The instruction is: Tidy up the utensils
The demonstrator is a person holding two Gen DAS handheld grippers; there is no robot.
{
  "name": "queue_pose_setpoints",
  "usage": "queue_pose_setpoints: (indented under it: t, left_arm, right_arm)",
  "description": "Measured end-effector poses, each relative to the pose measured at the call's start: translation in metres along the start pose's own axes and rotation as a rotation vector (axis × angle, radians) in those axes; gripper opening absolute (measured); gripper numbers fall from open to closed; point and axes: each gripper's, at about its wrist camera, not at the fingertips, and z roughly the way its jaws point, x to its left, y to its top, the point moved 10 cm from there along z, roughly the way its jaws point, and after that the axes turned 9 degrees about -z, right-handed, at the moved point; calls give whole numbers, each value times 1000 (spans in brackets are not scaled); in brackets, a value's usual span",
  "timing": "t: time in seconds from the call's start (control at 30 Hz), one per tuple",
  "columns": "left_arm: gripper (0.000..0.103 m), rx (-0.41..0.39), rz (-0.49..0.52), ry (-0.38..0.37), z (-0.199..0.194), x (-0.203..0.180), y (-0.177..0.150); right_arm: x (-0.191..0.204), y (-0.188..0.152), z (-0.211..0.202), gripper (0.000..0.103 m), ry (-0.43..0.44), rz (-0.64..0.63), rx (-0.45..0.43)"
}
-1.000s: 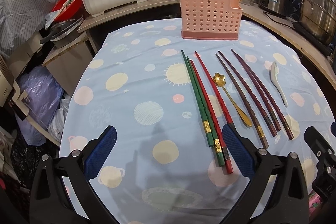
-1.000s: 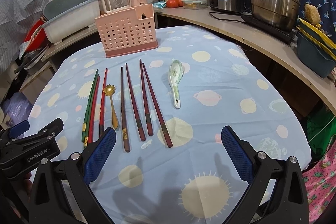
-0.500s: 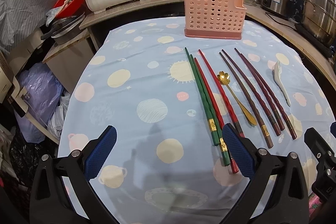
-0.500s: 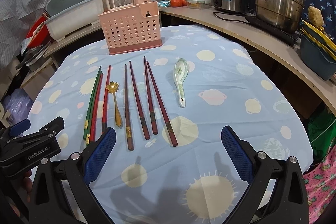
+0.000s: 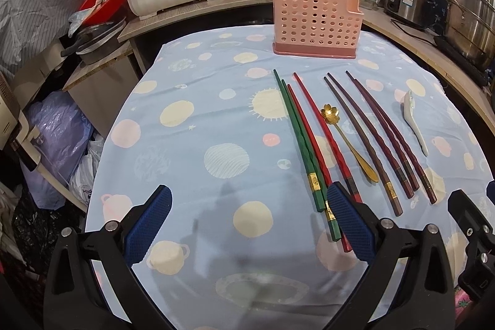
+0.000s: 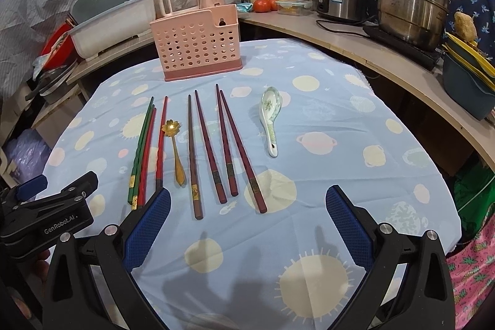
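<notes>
While nothing is picked up yet, the left tongs [image 5: 247, 221] and the right tongs [image 6: 247, 221] both hang wide open above the surface [image 6: 340, 129]. The green chopsticks [image 5: 301, 141], red chopsticks [image 5: 321, 138], gold spoon [image 5: 349, 141], dark chopsticks [image 6: 216, 144] and white spoon [image 6: 269, 119] lie side by side in front of the empty-looking pink basket [image 6: 198, 45]. A good first move is probably to come down over one stick's thick end, pinch it snugly, then lift it straight.
</notes>
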Motion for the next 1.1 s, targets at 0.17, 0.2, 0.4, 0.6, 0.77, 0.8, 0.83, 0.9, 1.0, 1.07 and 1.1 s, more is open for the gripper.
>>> queue_pose_setpoints:
  t: [0.17,0.2,0.4,0.6,0.77,0.8,0.83,0.9,1.0,1.07,1.1]
  left_arm:
    - [96,-5,3,-3,-3,-2,1]
    - [96,-5,4,-3,-4,-2,1]
    - [96,-8,4,-4,-6,-2,2]
    - [96,-10,4,2,-6,-1,3]
    - [96,-7,1,4,-6,0,2]
    - [96,-5,2,4,-6,-1,2]
    - [96,-5,2,5,-6,-1,2]
    - [96,-4,2,3,-6,-1,2]
    - [96,3,1,1,-4,-1,2]
    - [96,8,-5,2,-3,1,3]
    - [96,11,-10,4,-1,4,3]
  right_arm:
    - [0,0,-1,97,-1,1,-1]
    - [-1,0,-1,97,-1,3,-2]
    - [-3,0,-4,97,-2,9,-8]
    - [-3,0,-4,97,-2,9,-8]
    - [-3,0,-4,97,-1,11,-7]
    - [-3,0,-4,97,-1,10,-7]
    - [-3,0,-4,97,0,11,-7]
    - [-3,0,-4,97,-1,11,-7]
    - [-3,0,-3,97,-2,11,-5]
    - [-5,0,-3,97,-6,13,-5]
    - [-7,0,-2,97,-12,13,-4]
